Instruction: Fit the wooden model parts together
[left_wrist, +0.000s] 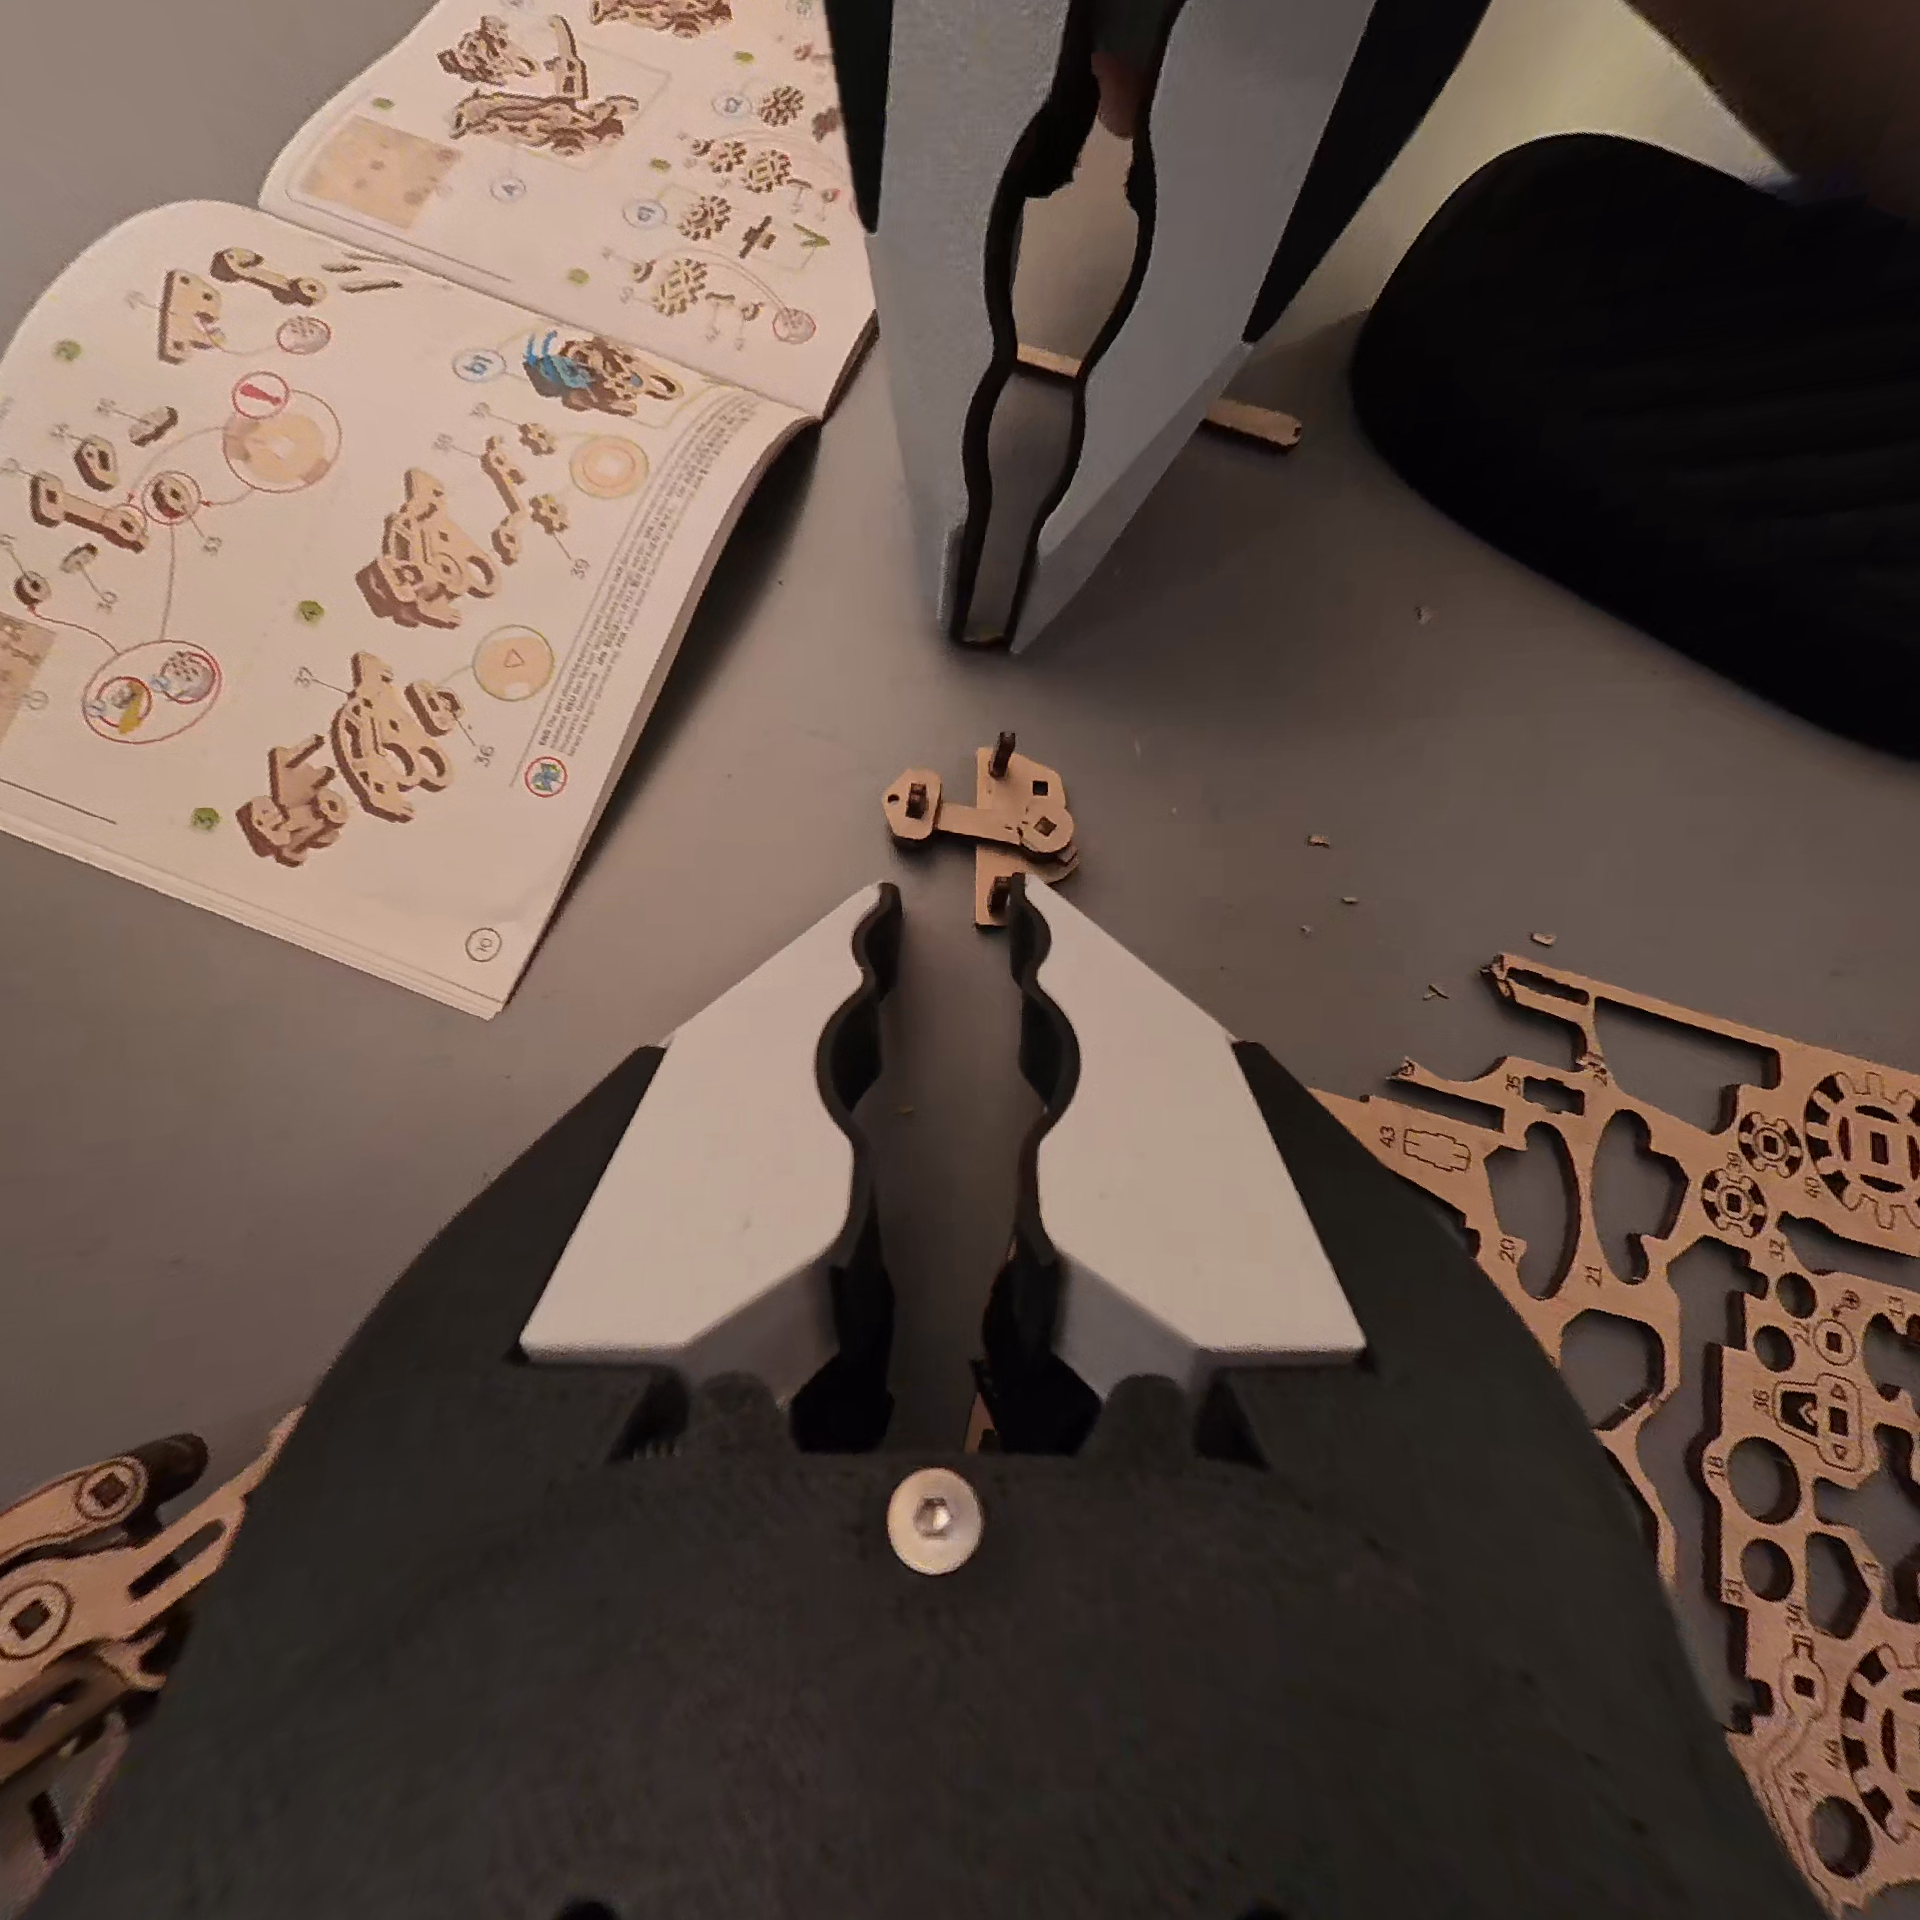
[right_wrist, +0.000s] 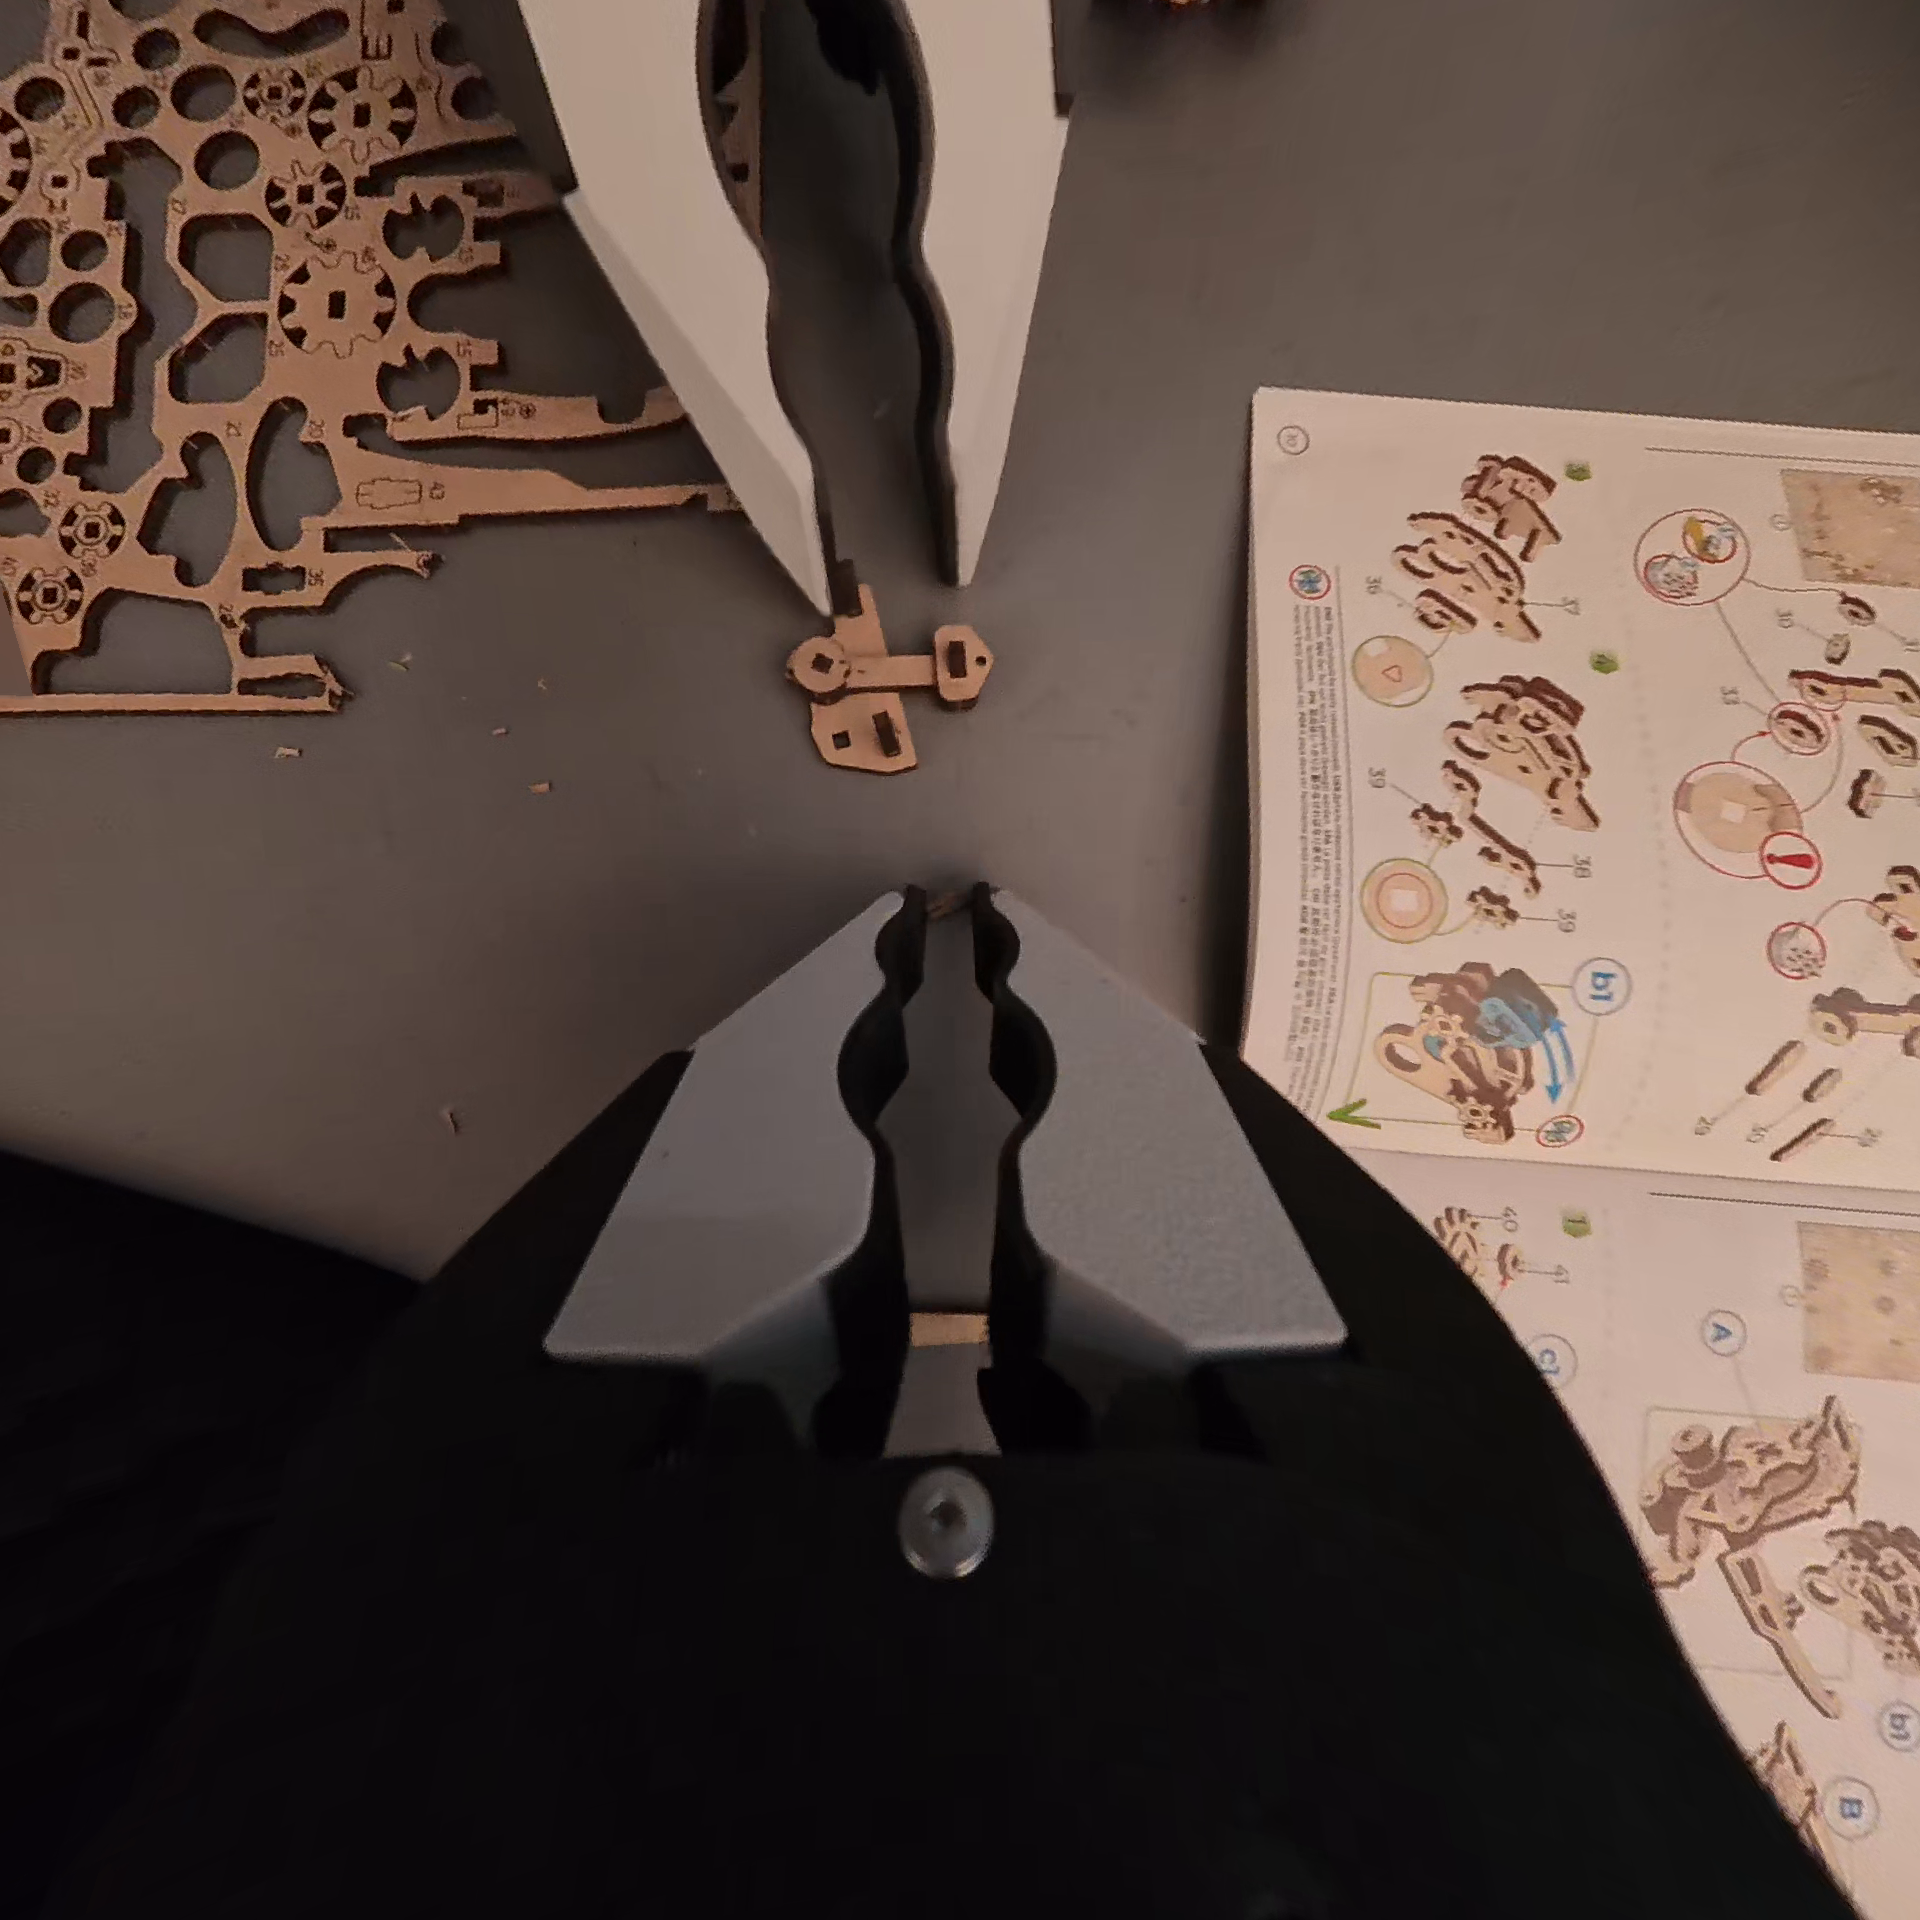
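Flat grey tabletop (left_wrist: 1351, 727) filling both views, matte, lit dimly and warmly from above, with soft shadows. Scattered with tiny wood crumbs (left_wrist: 1340, 894). Open instruction booklet (left_wrist: 343, 582) lying flat on one side, pages slightly bowed at the spine. No wall, floor or window in view

- Grey desk (left_wrist: 1195, 727) carries everything.
- Open instruction booklet (left_wrist: 343, 520) lies upper left in the left wrist view.
- Small wooden assembly (left_wrist: 987, 821) lies at centre.
- Punched-out wooden sheet (left_wrist: 1714, 1299) lies lower right.
- Wood crumbs (left_wrist: 1320, 840) are scattered beside it.
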